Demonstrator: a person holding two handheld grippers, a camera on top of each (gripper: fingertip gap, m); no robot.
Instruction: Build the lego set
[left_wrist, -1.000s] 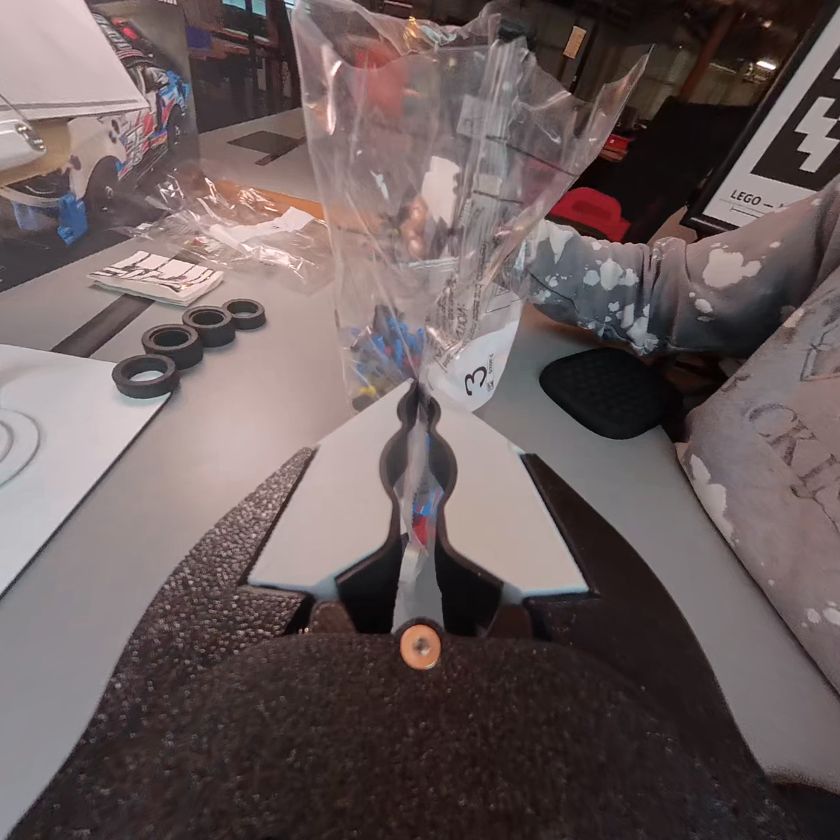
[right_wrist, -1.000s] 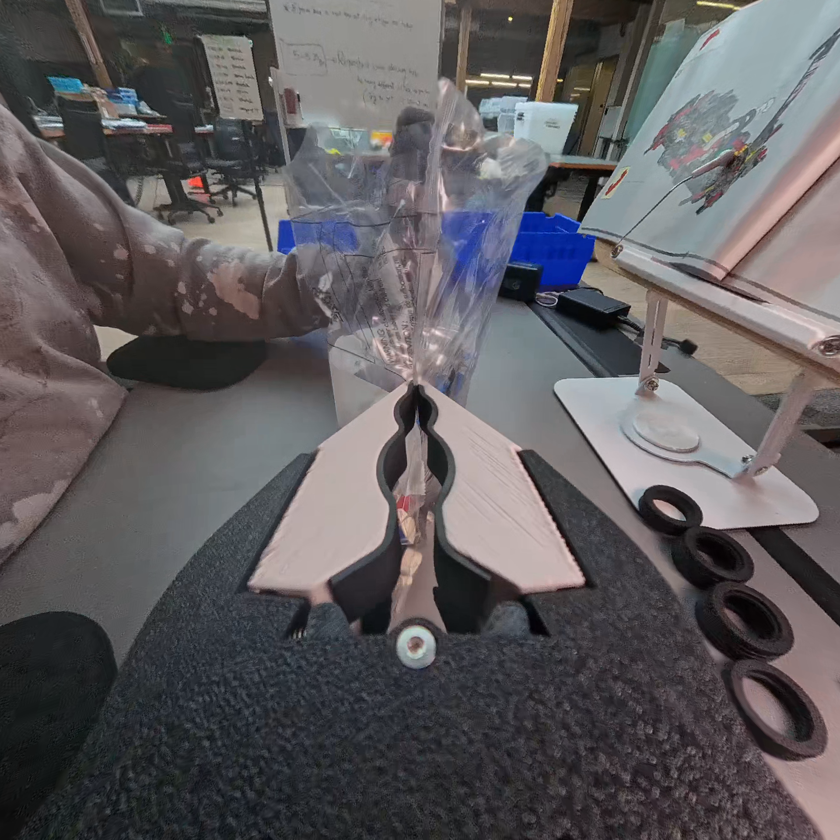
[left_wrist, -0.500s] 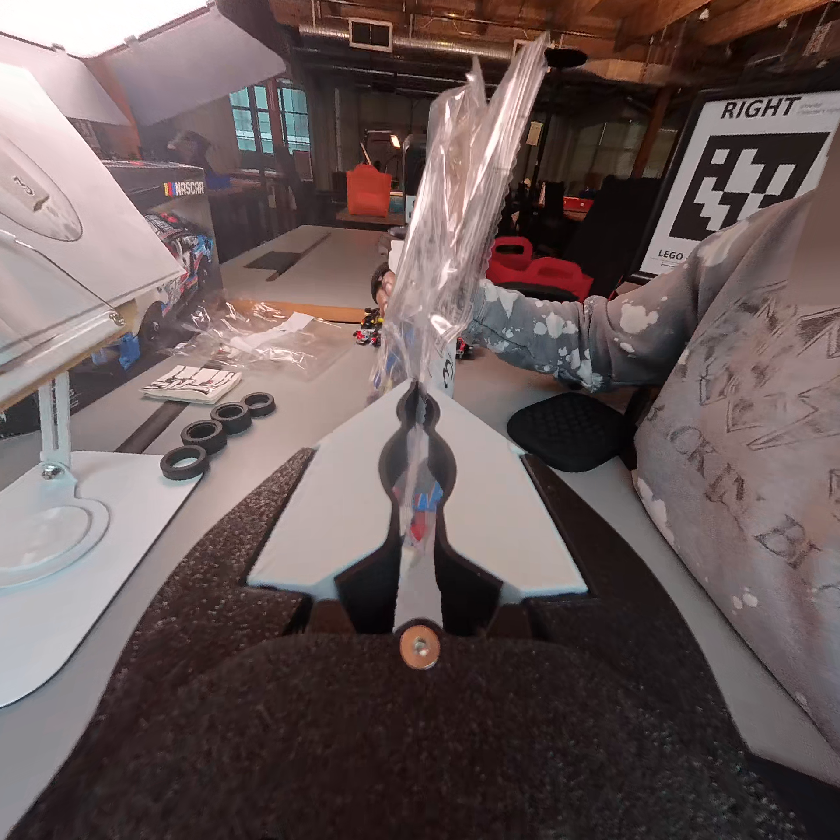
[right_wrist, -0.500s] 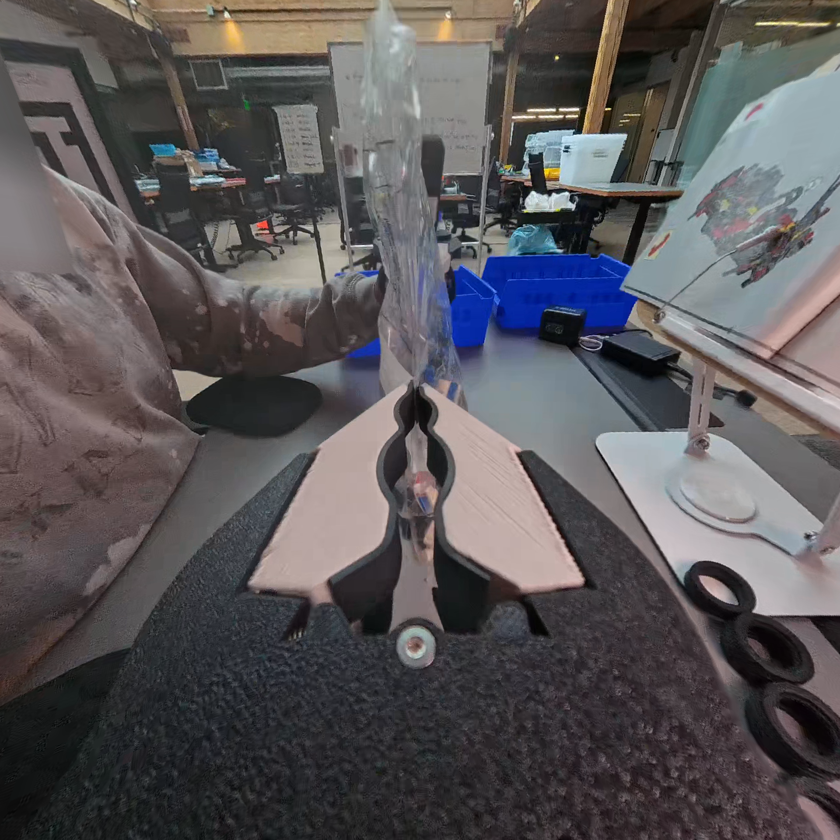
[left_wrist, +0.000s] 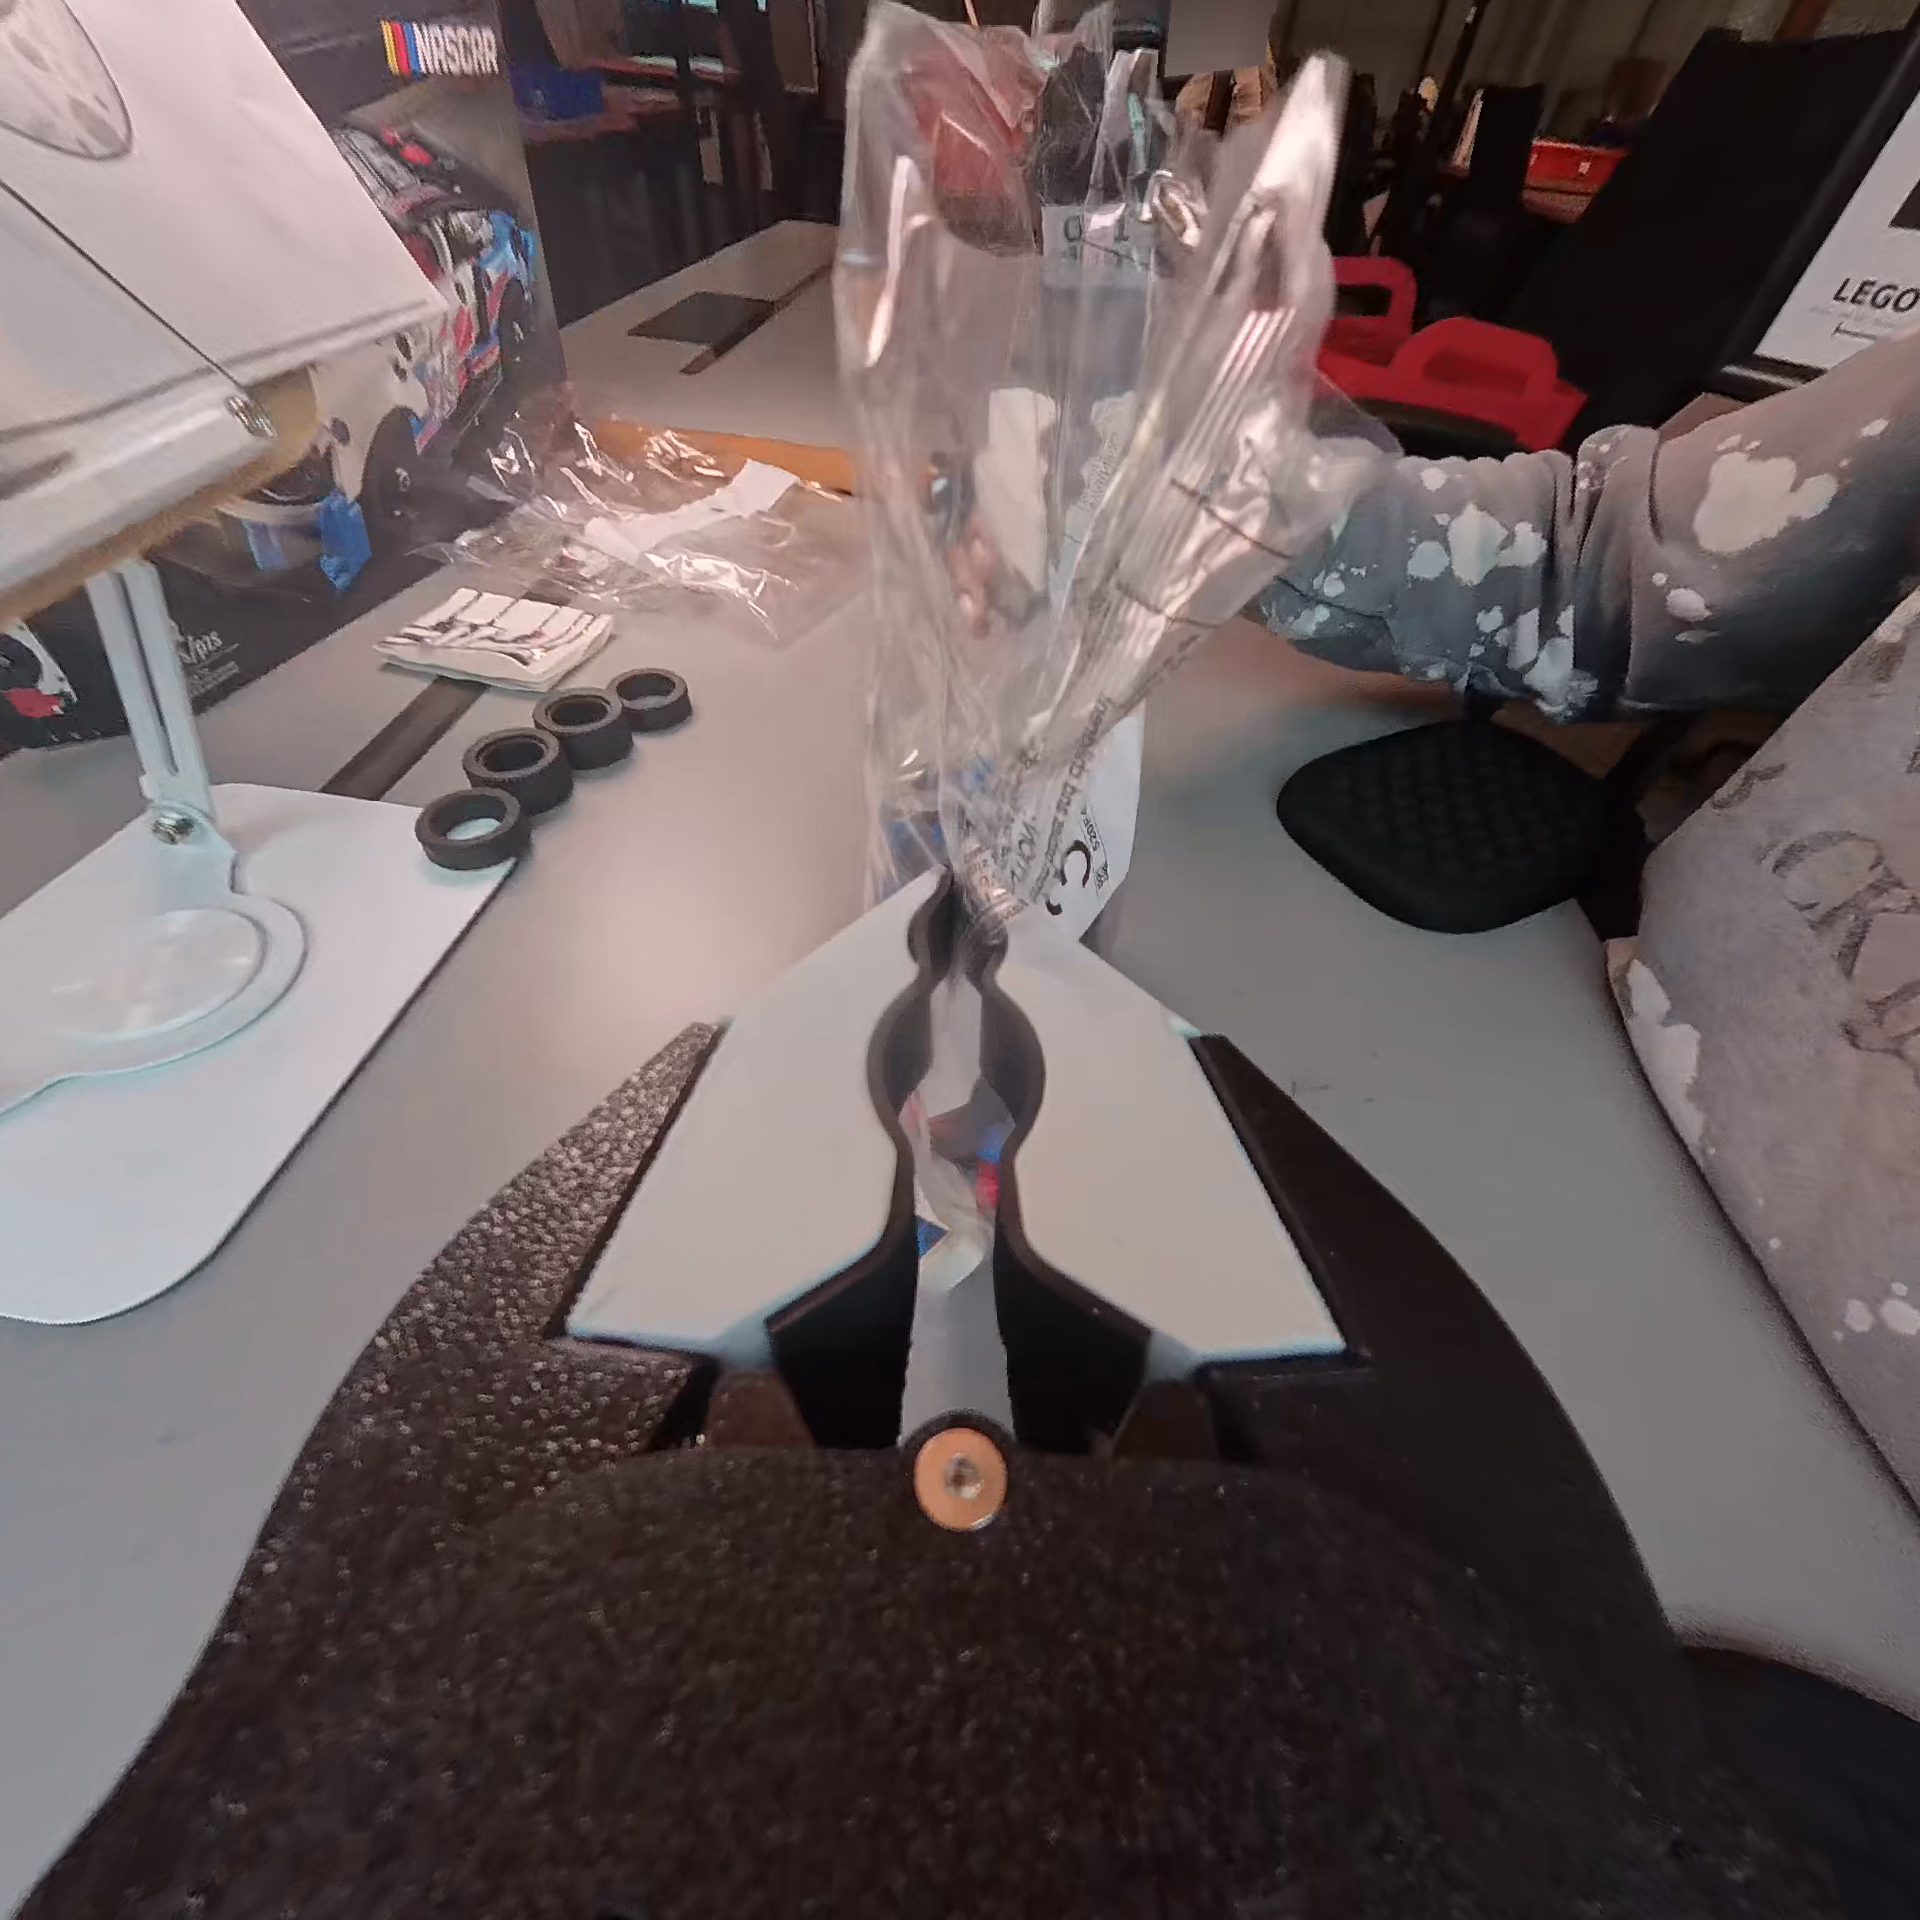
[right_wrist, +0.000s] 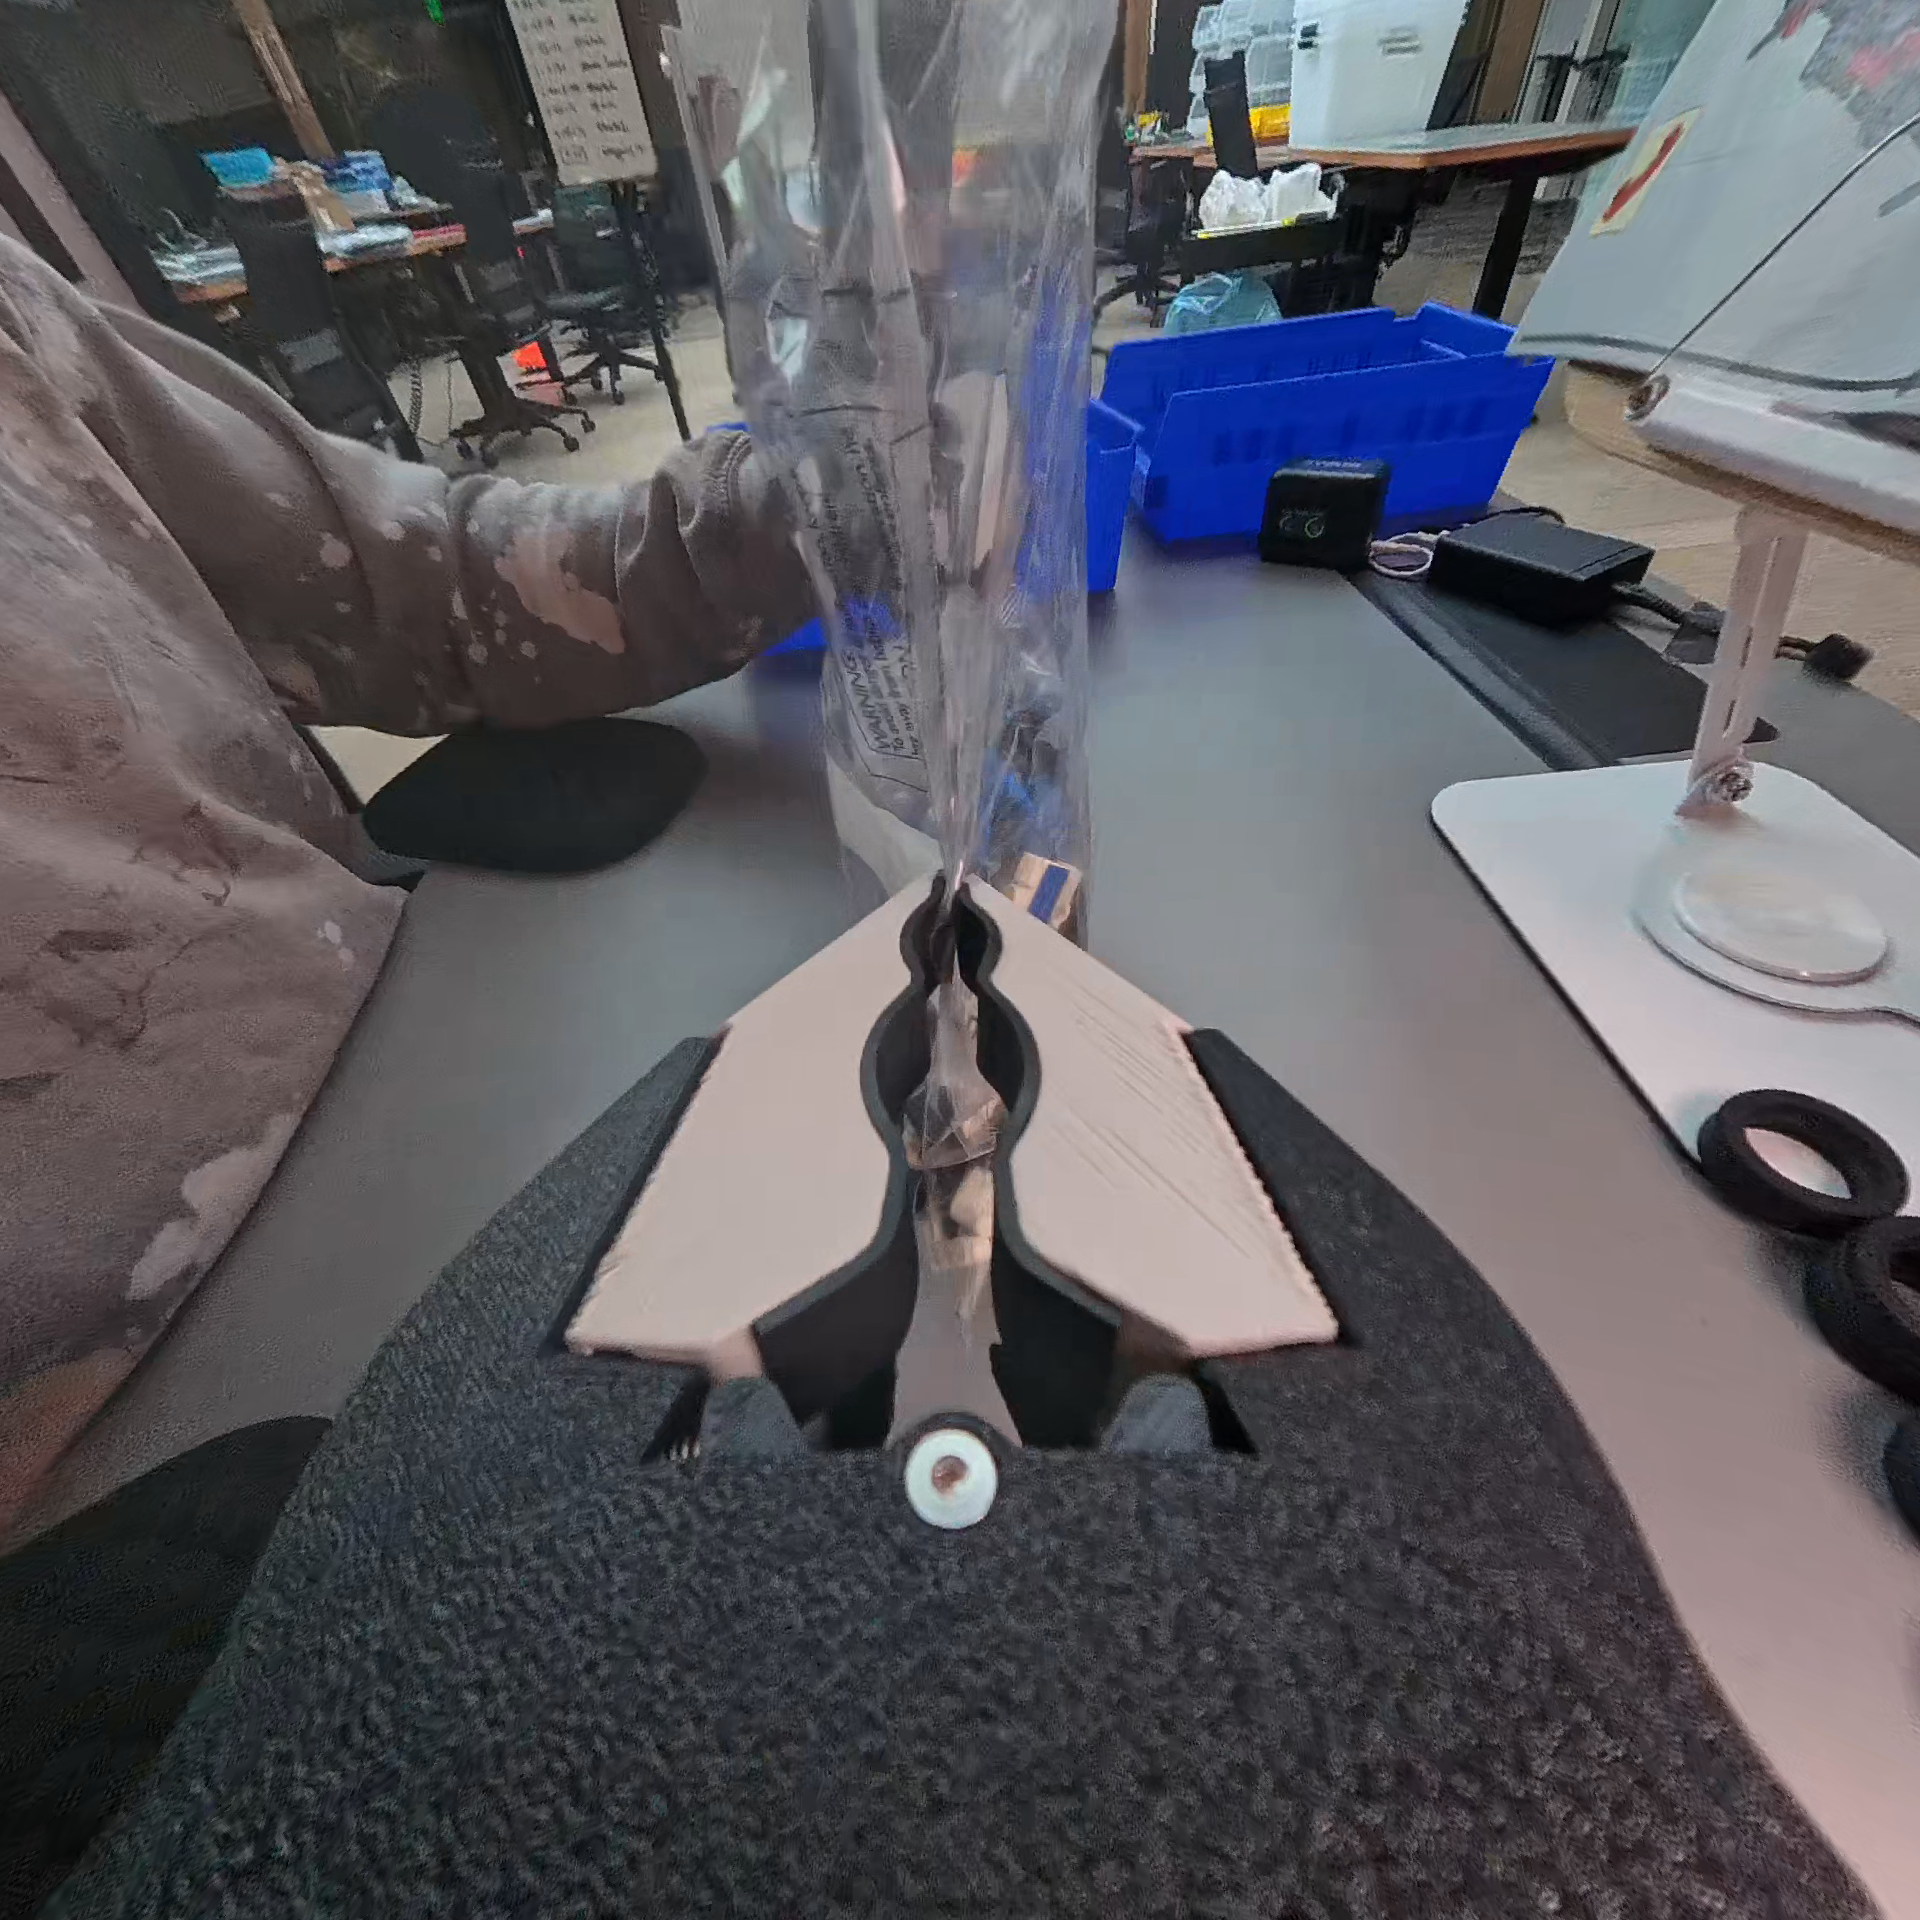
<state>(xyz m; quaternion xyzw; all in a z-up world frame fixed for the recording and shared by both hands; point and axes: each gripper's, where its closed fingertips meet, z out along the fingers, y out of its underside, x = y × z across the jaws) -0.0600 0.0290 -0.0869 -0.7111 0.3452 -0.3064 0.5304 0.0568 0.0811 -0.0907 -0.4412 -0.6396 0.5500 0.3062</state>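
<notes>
Both pairs of fingers are closed tight, each pinching a gathered fold of the same clear plastic bag: the left gripper has film bunched in the notch between its fingers, with a few red and blue bricks showing behind them, and the right gripper clamps the opposite side the same way. The bag hangs in the air between the two, above the middle of the counter, well clear of its front edge. Half a second ago it was pulled into a thin, flat ribbon with both cameras tipped up toward the ceiling; now both views have dropped back toward the counter and the film has ballooned out again into a crumpled, open shape in the left wrist view, much as it looked a second ago. That reads as a tug followed by a release. No rip is visible and the bricks are inside it, so the bag appears unopened and the pieces cannot yet be laid out. Its long axis runs straight away from each camera and upward, from one grip to the other, slightly slack. Four black tyres sit in a row beside the white foot of the book stand toward the counter's left side.
</notes>
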